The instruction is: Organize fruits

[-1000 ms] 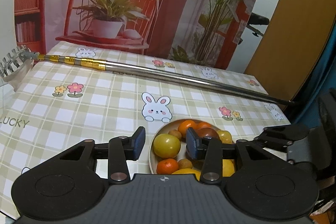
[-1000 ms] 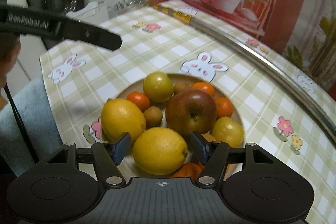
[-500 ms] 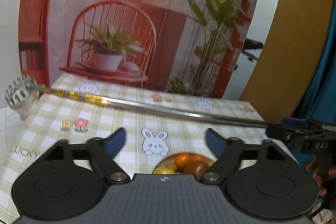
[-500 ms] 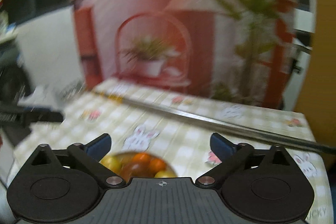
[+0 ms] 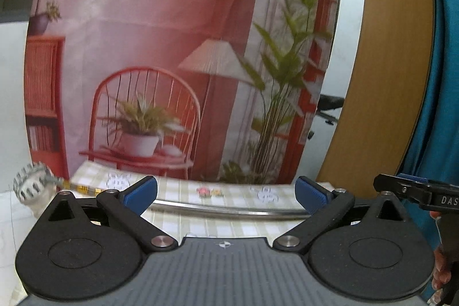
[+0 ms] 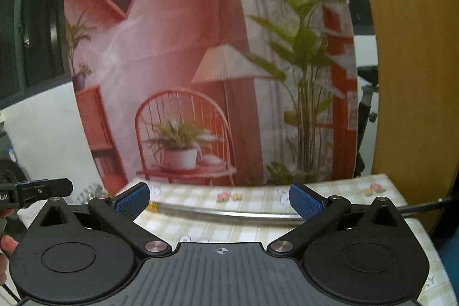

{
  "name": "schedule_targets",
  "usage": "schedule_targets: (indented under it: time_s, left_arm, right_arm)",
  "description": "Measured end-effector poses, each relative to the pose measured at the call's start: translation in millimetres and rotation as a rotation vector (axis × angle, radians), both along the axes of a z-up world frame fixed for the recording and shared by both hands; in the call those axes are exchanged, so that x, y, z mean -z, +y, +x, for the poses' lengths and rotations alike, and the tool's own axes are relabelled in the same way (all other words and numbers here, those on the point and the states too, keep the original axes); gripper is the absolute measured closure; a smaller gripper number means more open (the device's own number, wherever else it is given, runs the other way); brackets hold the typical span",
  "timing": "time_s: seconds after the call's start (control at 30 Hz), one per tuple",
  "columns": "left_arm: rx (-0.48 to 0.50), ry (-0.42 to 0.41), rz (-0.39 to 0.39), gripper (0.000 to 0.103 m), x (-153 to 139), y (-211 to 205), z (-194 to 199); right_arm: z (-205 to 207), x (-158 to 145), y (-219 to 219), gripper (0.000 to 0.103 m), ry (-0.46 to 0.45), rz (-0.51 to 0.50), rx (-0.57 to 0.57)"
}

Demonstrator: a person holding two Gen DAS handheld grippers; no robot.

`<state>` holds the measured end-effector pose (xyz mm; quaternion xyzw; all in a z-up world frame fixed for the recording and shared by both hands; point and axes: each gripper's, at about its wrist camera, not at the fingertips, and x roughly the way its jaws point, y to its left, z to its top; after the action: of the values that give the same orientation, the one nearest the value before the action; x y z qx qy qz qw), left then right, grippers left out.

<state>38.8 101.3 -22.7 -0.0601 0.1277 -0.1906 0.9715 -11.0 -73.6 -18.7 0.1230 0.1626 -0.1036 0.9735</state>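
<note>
No fruit and no bowl show in either view now; both cameras are raised and tilted up toward the backdrop. My left gripper (image 5: 226, 195) is wide open and empty above the checked tablecloth (image 5: 229, 222). My right gripper (image 6: 219, 200) is wide open and empty too, above the same cloth (image 6: 258, 200). The right gripper's tip shows at the right edge of the left wrist view (image 5: 413, 187). The left gripper's tip shows at the left edge of the right wrist view (image 6: 37, 188).
A long metal rod (image 5: 229, 210) with a comb-like round head (image 5: 28, 185) lies across the far part of the table; it also shows in the right wrist view (image 6: 243, 215). A printed red-room backdrop (image 5: 172, 62) stands behind the table. A wooden panel (image 5: 387, 76) is at the right.
Both grippers have opened wide and lifted away from the fruit bowl. The views have tilted up, so the bowl and the fruit have dropped out of sight.
</note>
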Motion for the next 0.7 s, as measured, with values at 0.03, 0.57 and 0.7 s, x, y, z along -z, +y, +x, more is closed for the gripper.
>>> schedule_targets:
  time_s: [0.03,0.57,0.7]
  left_arm:
    - [0.000,-0.010,0.003,0.000,-3.5,-1.0,-2.5]
    - [-0.013,-0.084,0.039,0.000,-24.4,-14.1,-23.6]
    - [-0.012,-0.087,0.045,0.000,-24.5,-13.4,-25.0]
  right_arm:
    - [-3.2,-4.0,0.2,0.000,-0.011,-0.003,0.006]
    - [-29.7,-32.4,-3.3,0.000,-0.079,-0.024,0.076]
    - [-29.6,-31.8,-3.5,0.000,-0.075,-0.023,0.082]
